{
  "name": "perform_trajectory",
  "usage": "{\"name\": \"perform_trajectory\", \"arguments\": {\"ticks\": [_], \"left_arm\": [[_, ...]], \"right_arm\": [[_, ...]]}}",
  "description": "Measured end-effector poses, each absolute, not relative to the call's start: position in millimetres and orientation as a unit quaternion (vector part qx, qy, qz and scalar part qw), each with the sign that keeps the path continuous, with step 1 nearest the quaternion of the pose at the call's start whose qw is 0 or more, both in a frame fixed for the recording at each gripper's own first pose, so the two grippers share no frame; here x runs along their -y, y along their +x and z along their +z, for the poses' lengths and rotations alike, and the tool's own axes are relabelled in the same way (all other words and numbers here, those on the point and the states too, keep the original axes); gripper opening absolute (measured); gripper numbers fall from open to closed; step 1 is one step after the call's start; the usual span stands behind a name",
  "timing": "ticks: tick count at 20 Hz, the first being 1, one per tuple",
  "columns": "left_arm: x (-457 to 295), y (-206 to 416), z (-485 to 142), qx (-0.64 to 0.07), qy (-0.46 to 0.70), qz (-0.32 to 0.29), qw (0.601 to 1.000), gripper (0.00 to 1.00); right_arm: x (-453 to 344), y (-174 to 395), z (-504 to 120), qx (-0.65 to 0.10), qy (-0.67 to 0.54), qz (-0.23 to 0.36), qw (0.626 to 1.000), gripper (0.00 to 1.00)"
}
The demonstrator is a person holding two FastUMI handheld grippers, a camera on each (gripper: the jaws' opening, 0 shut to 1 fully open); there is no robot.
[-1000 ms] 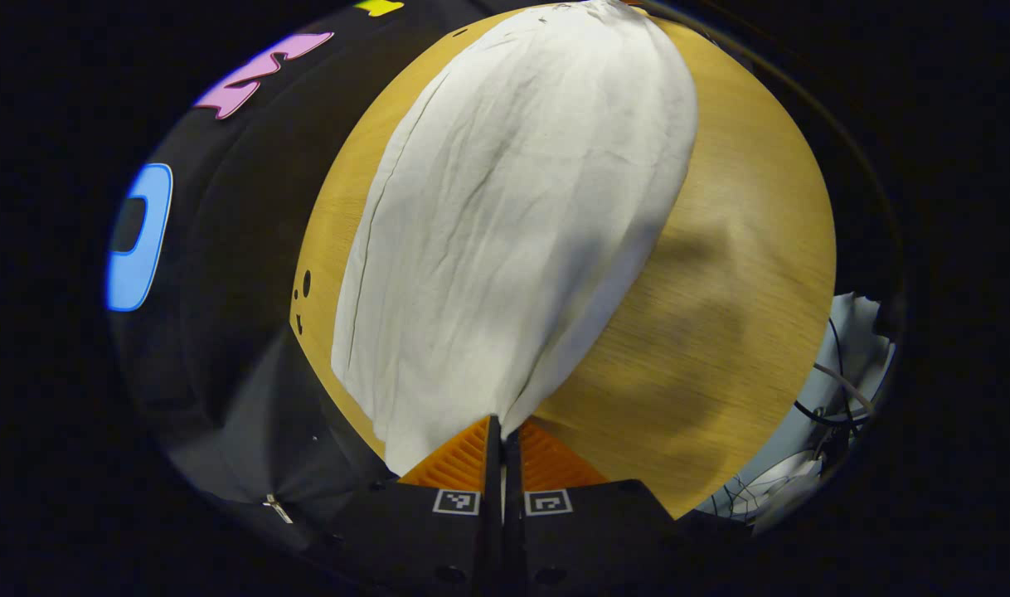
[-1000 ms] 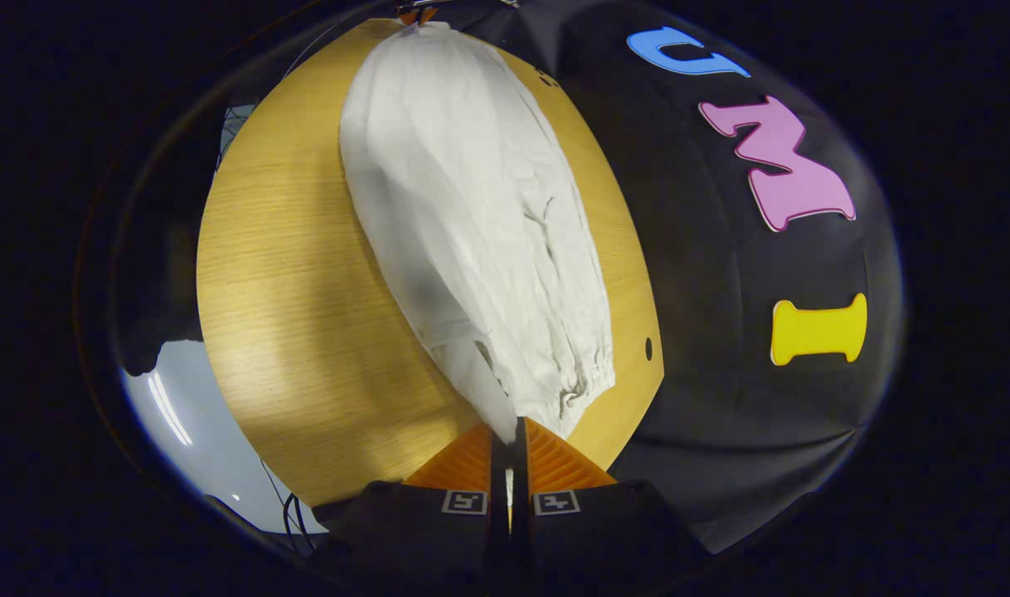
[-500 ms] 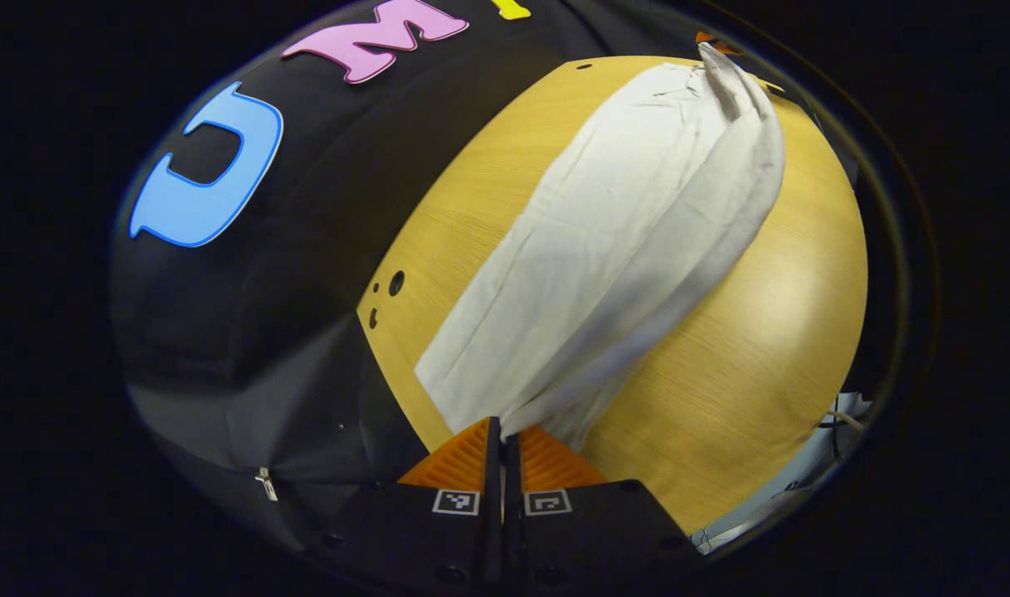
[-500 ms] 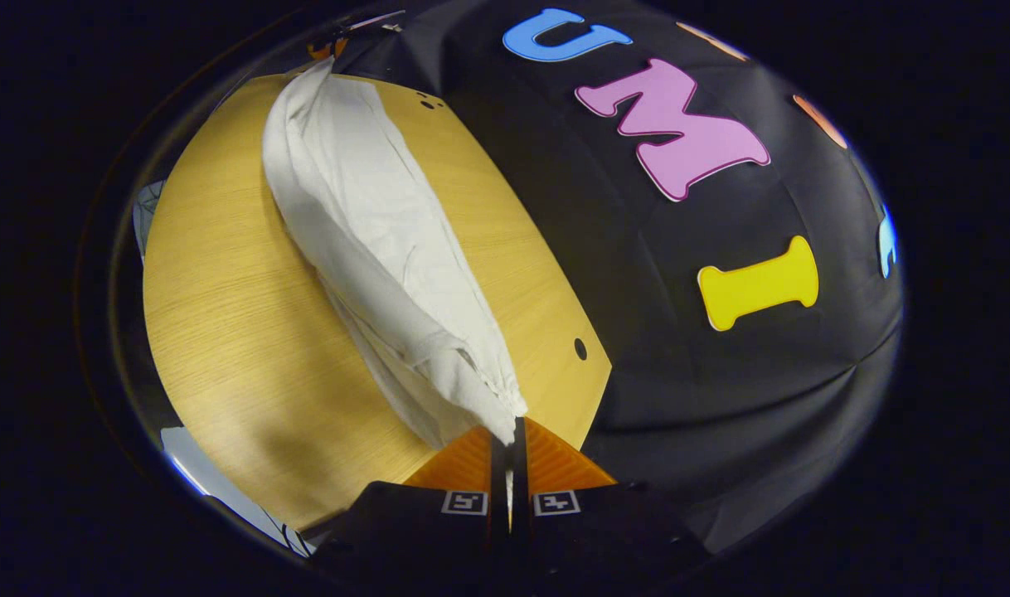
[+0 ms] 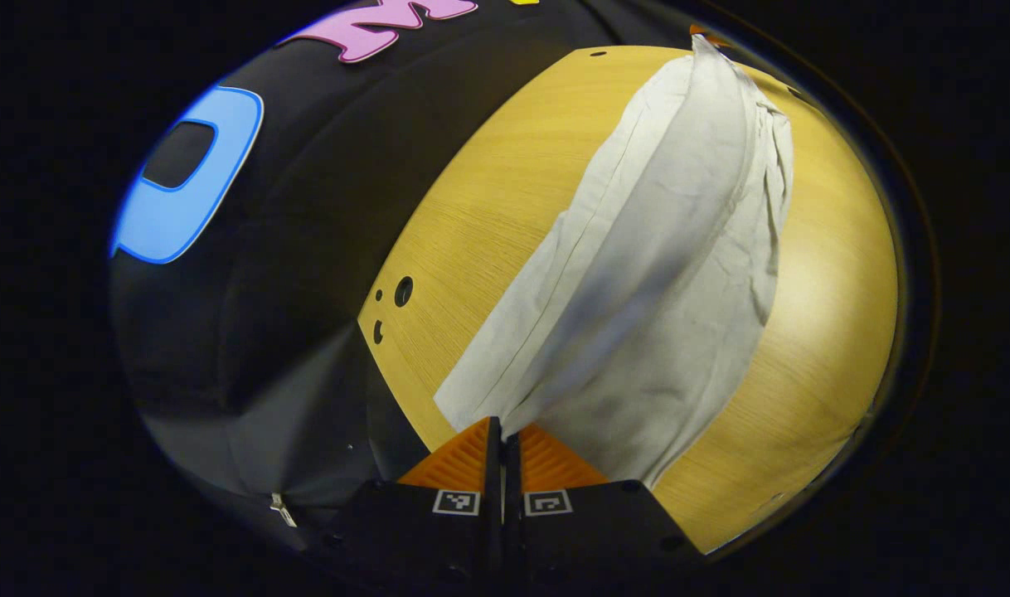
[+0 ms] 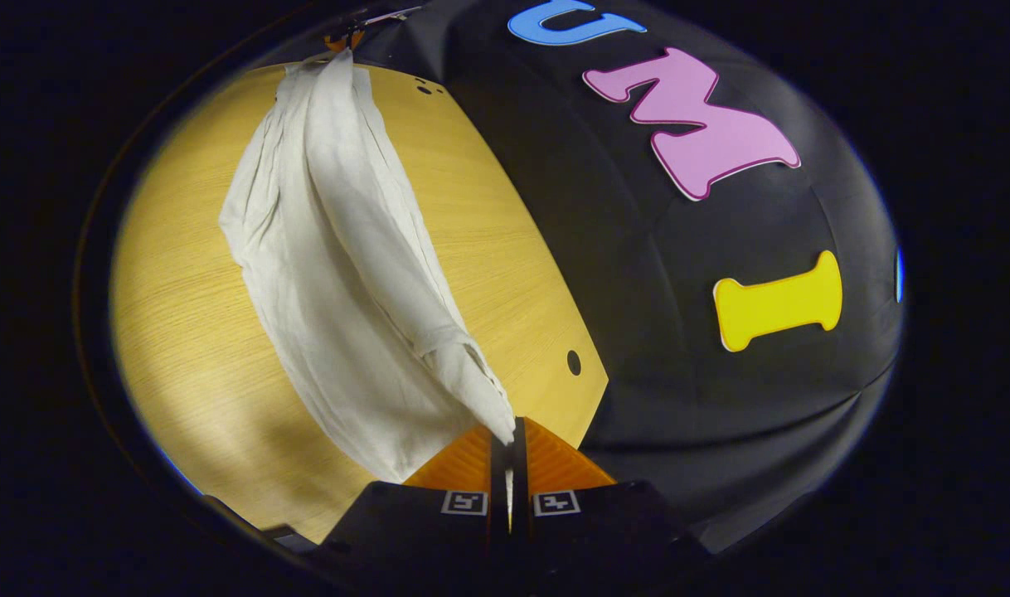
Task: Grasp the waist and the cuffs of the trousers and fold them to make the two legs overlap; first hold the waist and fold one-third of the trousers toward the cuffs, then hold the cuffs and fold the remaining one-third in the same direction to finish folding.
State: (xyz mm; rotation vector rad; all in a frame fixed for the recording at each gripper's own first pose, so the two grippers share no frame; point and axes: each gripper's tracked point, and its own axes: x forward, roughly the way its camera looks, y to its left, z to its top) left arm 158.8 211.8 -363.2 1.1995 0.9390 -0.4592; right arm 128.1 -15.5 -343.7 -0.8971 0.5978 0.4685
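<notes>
Pale trousers (image 5: pixel 654 274) held stretched lengthwise above the wooden desk (image 5: pixel 828 315), pinched at both ends, with the lower leg draped onto the desk and the upper layer lifted in a ridge between the 2 grips. Judged light, soft and limp: thin woven cloth, creased, sagging wherever unsupported, not fragile, likely to slide or bunch if tension was dropped. Best taken at the firmer ends, the waist and the cuffs, where seams and gathers gave the fingers something to bite; which end lay in which grip could not be told for certain. Left gripper (image 5: pixel 502 431) pressed together on a corner of the cloth, jaws nearly touching with fabric between. Right gripper (image 6: pixel 510 433) likewise closed tight on a narrow gathered end (image 6: pixel 472 390) of the cloth. In the right gripper view the far end (image 6: pixel 339 66) of the trousers rose to the other grip near the desk's far edge. Step judged as laying 1 leg over the other, not yet settled flat; the thirds folds not yet begun. Desk bare on both sides of the cloth, with open wood toward its near rim (image 6: pixel 182 348) for setting the legs down. Cable holes (image 5: pixel 402 291) and the black cloth wall (image 6: pixel 721 398) close along 1 long edge, so little spare room on that side for a swing.
</notes>
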Motion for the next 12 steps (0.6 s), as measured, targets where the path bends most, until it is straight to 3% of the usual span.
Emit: {"name": "perform_trajectory", "arguments": {"ticks": [12], "left_arm": [[-215.5,218.3,-440.9,-0.442,0.603,-0.242,0.619,0.06]], "right_arm": [[7.7,175.9,-440.9,-0.345,-0.443,0.269,0.783,0.07]]}}
